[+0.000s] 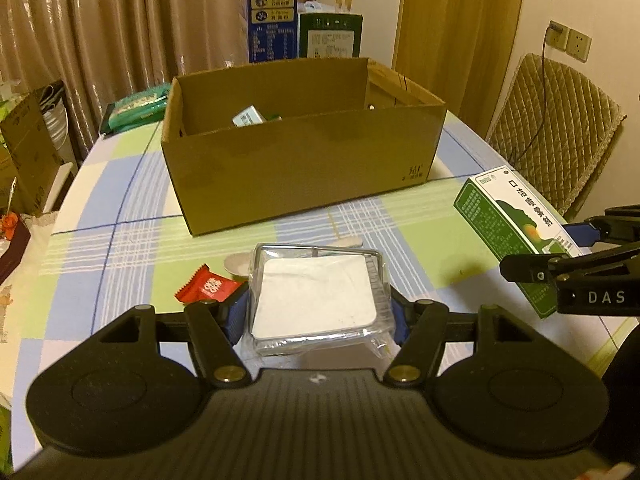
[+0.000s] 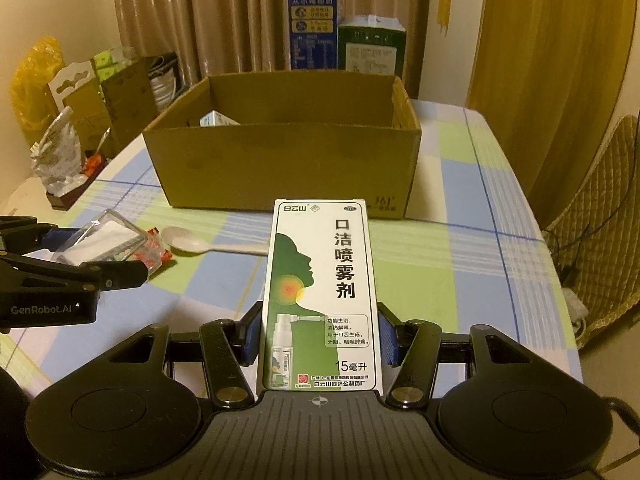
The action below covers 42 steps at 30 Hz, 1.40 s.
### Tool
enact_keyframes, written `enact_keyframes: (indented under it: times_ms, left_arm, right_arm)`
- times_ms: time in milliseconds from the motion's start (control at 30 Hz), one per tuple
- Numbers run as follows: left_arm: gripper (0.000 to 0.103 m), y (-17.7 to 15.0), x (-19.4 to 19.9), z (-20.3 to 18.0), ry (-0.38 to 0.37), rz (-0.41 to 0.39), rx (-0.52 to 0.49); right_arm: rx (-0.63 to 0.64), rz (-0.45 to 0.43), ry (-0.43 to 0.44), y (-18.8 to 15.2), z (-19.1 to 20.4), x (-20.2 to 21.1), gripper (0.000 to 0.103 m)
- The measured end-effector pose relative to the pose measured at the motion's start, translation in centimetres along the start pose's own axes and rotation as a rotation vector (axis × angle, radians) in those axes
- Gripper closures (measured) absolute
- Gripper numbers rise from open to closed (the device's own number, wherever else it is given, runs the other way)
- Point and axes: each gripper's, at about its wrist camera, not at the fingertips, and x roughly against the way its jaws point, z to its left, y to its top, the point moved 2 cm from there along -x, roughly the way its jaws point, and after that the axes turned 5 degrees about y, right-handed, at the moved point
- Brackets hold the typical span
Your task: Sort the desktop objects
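Note:
My left gripper (image 1: 318, 316) is shut on a clear plastic case (image 1: 318, 300) with a white pad inside, held above the checked tablecloth. It also shows in the right wrist view (image 2: 100, 242). My right gripper (image 2: 320, 338) is shut on a green and white spray box (image 2: 322, 296), seen at the right in the left wrist view (image 1: 516, 236). An open cardboard box (image 1: 304, 160) stands ahead of both, with a small pale box (image 1: 248, 117) inside. A red candy wrapper (image 1: 206, 286) and a white spoon (image 2: 200, 242) lie on the table in front of it.
A green packet (image 1: 136, 106) lies left of the cardboard box. Blue (image 1: 272, 20) and green (image 1: 330, 36) cartons stand behind it. A padded chair (image 1: 556, 132) is at the right table edge. Boxes and bags (image 2: 92, 96) crowd the left side.

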Motion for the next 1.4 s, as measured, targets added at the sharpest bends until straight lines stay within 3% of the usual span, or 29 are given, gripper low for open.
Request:
enact_keyframes:
  times_ms: [733, 1400]
  left_arm:
    - [0.042, 4.3, 2.1, 1.4, 0.025, -0.073, -0.027]
    - [0.042, 11.1, -0.1, 4.1, 0.019, -0.12, -0.003]
  right_arm:
    - [0.04, -0.057, 0.005, 4.1, 0.0, 0.9, 0.05]
    - [0.023, -0.083, 0.055, 12.2, -1.1, -2.2, 0.05]
